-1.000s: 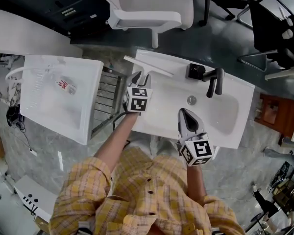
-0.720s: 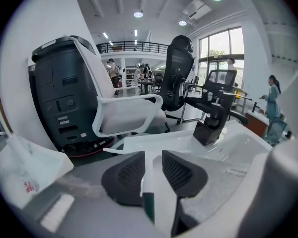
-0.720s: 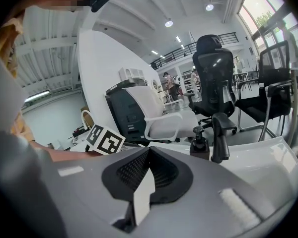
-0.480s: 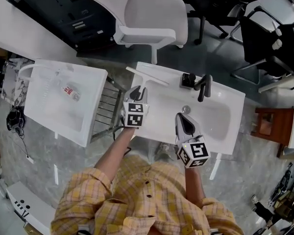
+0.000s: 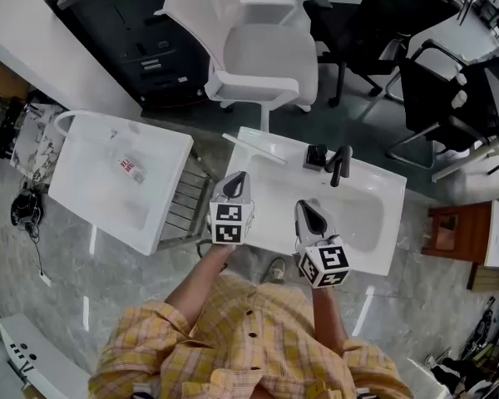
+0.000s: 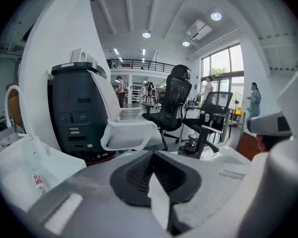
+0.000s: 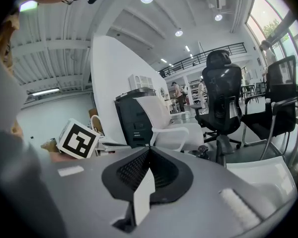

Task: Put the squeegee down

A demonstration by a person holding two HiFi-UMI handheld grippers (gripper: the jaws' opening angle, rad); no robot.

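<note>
The left gripper (image 6: 152, 153) has its jaws pressed together with nothing between them; they have just been closing, and they shut on air. The right gripper (image 7: 148, 150) is likewise closed tight and empty. In the head view the left gripper (image 5: 238, 180) sits just left of centre and the right gripper (image 5: 311, 209) a little right of it and lower, both over the near part of the white sink (image 5: 374, 238). A second ago the left gripper's jaws stood wide at the handle of the squeegee (image 5: 256, 147); it has since drawn back toward the person and now stands apart from the tool. The squeegee lies flat on the sink's upper left edge, left of the black tap (image 5: 336, 164), touched by neither gripper. A white chair (image 5: 262, 65) stands beyond it at the top of the frame. Judging from this, the squeegee is already down and released, so the task looks finished, with both hands lifting clear.
</note>
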